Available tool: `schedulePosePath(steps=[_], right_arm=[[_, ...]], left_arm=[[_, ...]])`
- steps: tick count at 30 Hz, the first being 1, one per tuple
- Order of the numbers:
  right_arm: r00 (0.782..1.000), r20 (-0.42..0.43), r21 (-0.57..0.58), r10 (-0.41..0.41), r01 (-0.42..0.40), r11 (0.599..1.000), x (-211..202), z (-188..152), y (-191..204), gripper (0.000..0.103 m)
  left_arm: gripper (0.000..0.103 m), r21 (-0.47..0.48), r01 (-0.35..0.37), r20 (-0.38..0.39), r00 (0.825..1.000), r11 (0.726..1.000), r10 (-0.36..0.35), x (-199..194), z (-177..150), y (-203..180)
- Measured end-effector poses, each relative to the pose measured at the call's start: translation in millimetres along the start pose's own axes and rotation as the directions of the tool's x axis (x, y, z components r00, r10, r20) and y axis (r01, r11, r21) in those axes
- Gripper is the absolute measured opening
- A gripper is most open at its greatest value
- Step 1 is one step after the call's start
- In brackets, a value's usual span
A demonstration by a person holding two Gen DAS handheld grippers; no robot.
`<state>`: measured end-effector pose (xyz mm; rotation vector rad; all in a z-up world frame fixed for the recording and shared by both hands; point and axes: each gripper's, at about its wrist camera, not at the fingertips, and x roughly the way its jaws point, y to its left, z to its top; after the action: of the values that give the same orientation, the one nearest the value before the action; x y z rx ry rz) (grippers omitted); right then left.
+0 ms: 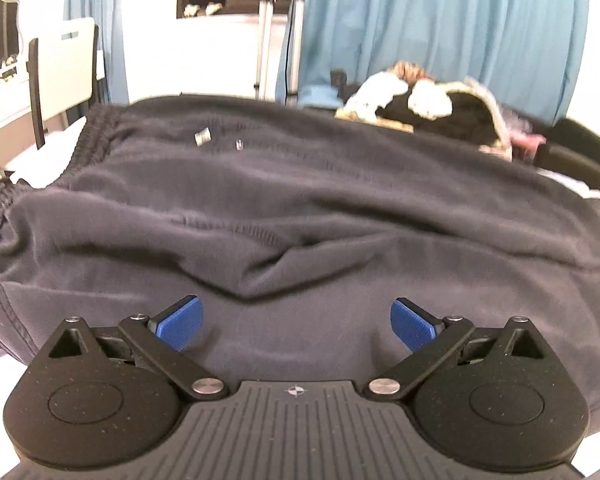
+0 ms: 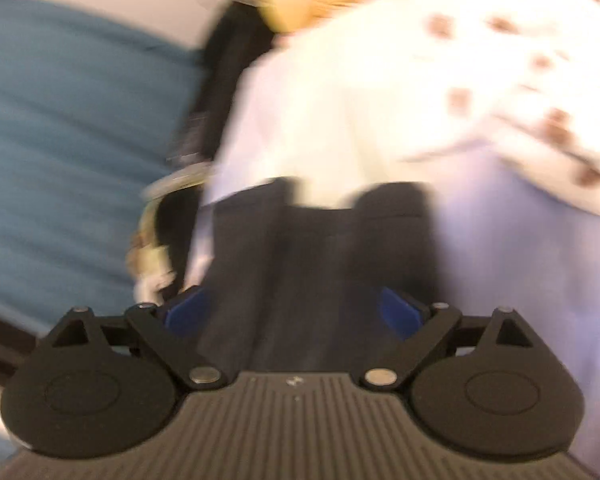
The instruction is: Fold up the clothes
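A dark navy garment (image 1: pixel 300 208) with ribbed elastic cuffs at its left edge lies spread and rumpled across the white table (image 1: pixel 32 172). My left gripper (image 1: pixel 297 322) hovers just over its near part, open, with nothing between its blue pads (image 1: pixel 182 326). The right wrist view is badly blurred and tilted. There my right gripper (image 2: pixel 294 312) stands with its jaws wide. A strip of dark cloth (image 2: pixel 300 264) runs through the gap between the fingers. I cannot tell whether it touches the pads.
A heap of clothes (image 1: pixel 428 108), white, black and patterned, sits at the table's far right. Blue curtains (image 1: pixel 440 24) hang behind, with a tripod (image 1: pixel 268 40) and a chair (image 1: pixel 56 76) at the left. In the right wrist view a white brown-spotted cloth (image 2: pixel 480 60) and a lavender cloth (image 2: pixel 520 260) lie close ahead.
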<state>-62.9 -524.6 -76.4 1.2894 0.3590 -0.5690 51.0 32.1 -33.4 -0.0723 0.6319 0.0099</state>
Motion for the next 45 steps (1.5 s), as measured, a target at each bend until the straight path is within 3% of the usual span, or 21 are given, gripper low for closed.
schedulePosePath(steps=[4,6,8,10,12,14,19,26,29,31,35,38,41,42,45], right_arm=[[0.991,-0.005,0.035,-0.131,0.131,0.991,17,10,-18,0.095],[0.987,-0.007,0.024,-0.162,0.162,0.986,23,10,-19,0.094],[0.99,-0.04,0.008,-0.135,0.135,0.991,33,10,-20,0.093],[0.992,-0.084,-0.022,-0.099,0.097,0.995,41,7,-16,0.072],[0.995,-0.089,-0.022,-0.041,0.04,0.999,40,6,-11,0.062],[0.996,-0.088,-0.061,-0.001,-0.004,0.998,40,7,-6,0.058],[0.996,-0.057,-0.149,-0.062,0.053,0.987,37,8,5,0.034],[1.0,-0.013,-0.182,-0.011,0.008,0.983,20,10,9,0.038],[0.999,-0.034,-0.206,0.043,-0.049,0.977,18,8,14,0.045],[0.998,-0.058,-0.209,0.037,-0.049,0.977,26,7,16,0.053],[0.993,-0.111,-0.19,-0.045,0.023,0.982,44,7,11,0.058],[0.98,-0.126,-0.255,-0.151,0.115,0.96,58,5,11,0.057],[0.984,-0.114,-0.267,-0.134,0.099,0.959,60,4,16,0.033],[0.989,-0.104,-0.281,-0.105,0.072,0.957,57,3,21,0.016],[0.997,-0.065,-0.36,-0.038,0.012,0.933,48,-1,37,0.01]], left_arm=[[0.101,-0.016,0.003,0.008,1.0,1.0,-0.003,-4,2,3],[0.101,-0.03,0.007,0.002,1.0,1.0,-0.007,-2,2,5],[0.101,-0.036,0.011,-0.002,1.0,0.999,-0.011,0,3,6],[0.101,-0.04,0.007,-0.007,1.0,0.999,-0.007,2,3,7],[0.101,-0.043,0.004,-0.01,1.0,0.999,-0.004,2,3,7],[0.101,-0.046,0.002,-0.009,1.0,0.999,-0.002,2,3,7],[0.101,-0.05,-0.005,-0.007,1.0,0.999,0.005,1,3,8],[0.101,-0.064,-0.016,-0.011,1.0,0.998,0.015,0,2,11],[0.101,-0.058,-0.015,-0.013,1.0,0.998,0.014,1,2,11],[0.101,-0.054,-0.015,-0.015,1.0,0.998,0.014,2,1,11],[0.101,-0.059,-0.014,-0.023,1.0,0.998,0.012,5,1,11],[0.101,-0.074,-0.009,-0.027,1.0,0.997,0.007,7,2,14],[0.101,-0.109,0.002,-0.022,1.0,0.994,-0.005,7,3,19],[0.101,-0.13,0.009,-0.015,1.0,0.991,-0.011,5,3,22],[0.101,-0.195,0.029,0.011,1.0,0.98,-0.027,-1,5,34]])
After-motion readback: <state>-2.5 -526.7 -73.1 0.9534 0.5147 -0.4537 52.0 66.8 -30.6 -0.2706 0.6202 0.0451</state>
